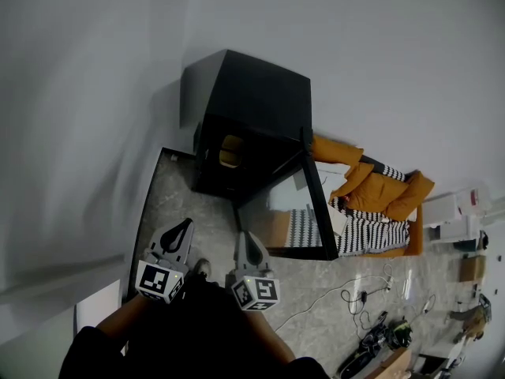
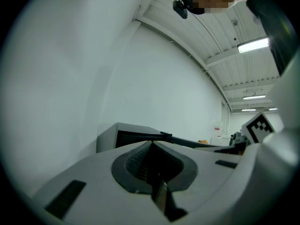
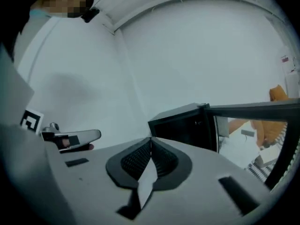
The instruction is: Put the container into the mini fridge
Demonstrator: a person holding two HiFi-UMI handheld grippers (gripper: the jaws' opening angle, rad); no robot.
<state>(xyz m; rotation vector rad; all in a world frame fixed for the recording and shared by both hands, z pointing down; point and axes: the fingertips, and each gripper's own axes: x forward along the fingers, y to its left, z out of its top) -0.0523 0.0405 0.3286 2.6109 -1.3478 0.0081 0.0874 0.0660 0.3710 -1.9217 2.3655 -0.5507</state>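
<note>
Head view: mini fridge (image 1: pixel 260 101) sits at the floor's edge against the wall with its door (image 1: pixel 296 212) open. I read the yellowish thing inside as the container (image 1: pixel 230 150), so placing looks done and only the door is left. Left gripper view: left gripper (image 2: pixel 151 143) jaws together, holding nothing. Right gripper view: right gripper (image 3: pixel 150 138) pinched closed, empty, facing the fridge.

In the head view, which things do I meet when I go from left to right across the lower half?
First the left gripper, right gripper, open black-framed glass door of the mini fridge, orange and black-and-white striped fabric pile, white boxes.
</note>
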